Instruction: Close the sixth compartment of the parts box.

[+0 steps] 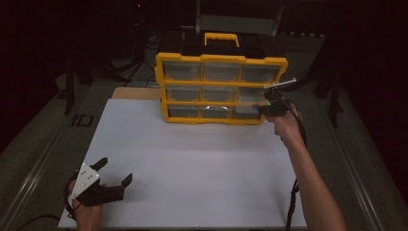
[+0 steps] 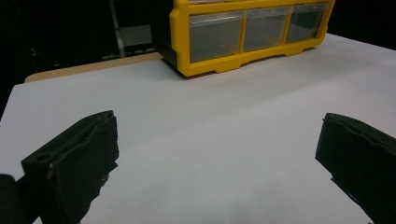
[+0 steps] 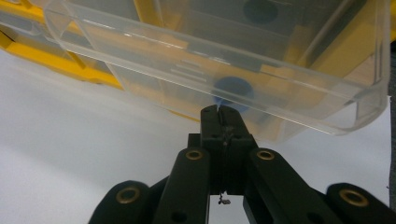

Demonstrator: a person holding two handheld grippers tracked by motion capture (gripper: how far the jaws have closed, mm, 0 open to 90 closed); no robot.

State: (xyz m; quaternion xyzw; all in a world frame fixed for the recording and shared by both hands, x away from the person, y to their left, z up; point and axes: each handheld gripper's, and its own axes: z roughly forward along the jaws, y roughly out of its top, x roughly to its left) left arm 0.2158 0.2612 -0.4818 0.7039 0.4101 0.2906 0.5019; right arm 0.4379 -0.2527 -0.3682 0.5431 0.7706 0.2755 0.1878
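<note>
A yellow drawer cabinet (image 1: 211,102) with clear drawers and a black-and-yellow handle stands at the far side of the white tabletop (image 1: 192,163). Its bottom right clear drawer (image 1: 246,111) sticks out of the frame. My right gripper (image 1: 262,109) is at that drawer's front. In the right gripper view the jaws of the right gripper (image 3: 218,112) are pinched together on the lower front lip of the clear drawer (image 3: 187,60), and a blue round piece (image 3: 233,88) lies inside it. My left gripper (image 1: 115,171) rests near the table's front left corner, open and with nothing between its fingers.
In the left gripper view the left gripper (image 2: 218,123) points across bare white tabletop (image 2: 210,102) toward the cabinet (image 2: 180,42). A brown board edge (image 1: 137,93) shows behind the tabletop at the left. Dark floor and stands surround the table.
</note>
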